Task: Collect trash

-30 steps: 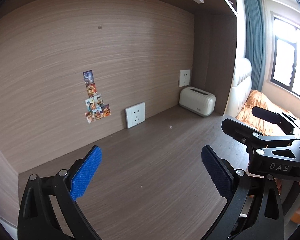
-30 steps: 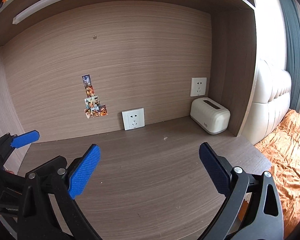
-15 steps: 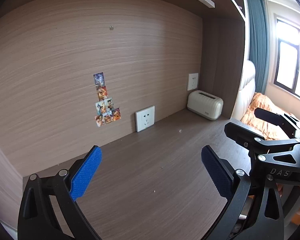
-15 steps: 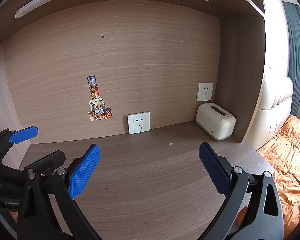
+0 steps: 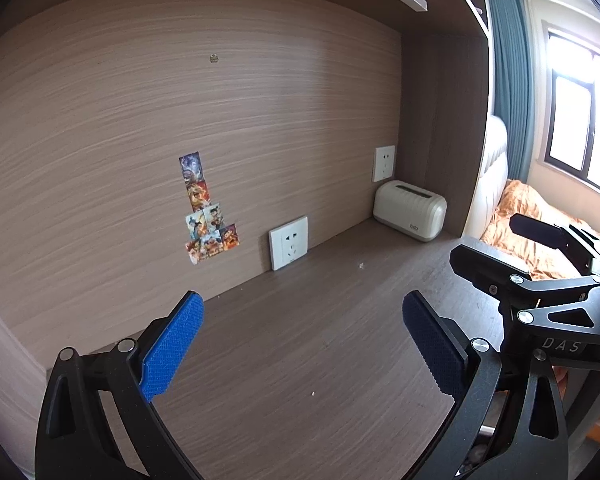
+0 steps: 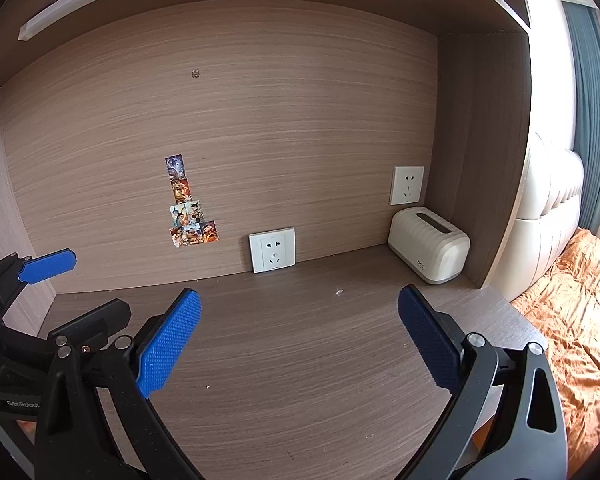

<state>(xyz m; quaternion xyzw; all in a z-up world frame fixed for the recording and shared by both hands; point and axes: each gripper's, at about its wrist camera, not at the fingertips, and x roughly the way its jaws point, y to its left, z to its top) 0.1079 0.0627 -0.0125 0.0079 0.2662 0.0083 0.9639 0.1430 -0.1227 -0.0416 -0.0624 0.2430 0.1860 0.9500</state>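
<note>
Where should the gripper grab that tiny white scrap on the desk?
The white scrap is a tiny crumpled bit lying flat on the desk, away from the wall. Probably best to come straight down with the open right gripper, one finger on each side, and pinch its raised middle.

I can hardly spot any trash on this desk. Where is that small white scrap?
The small white scrap lies on the desk toward the back, right of centre in both views, between the lower wall socket and the white box, touching neither.
</note>
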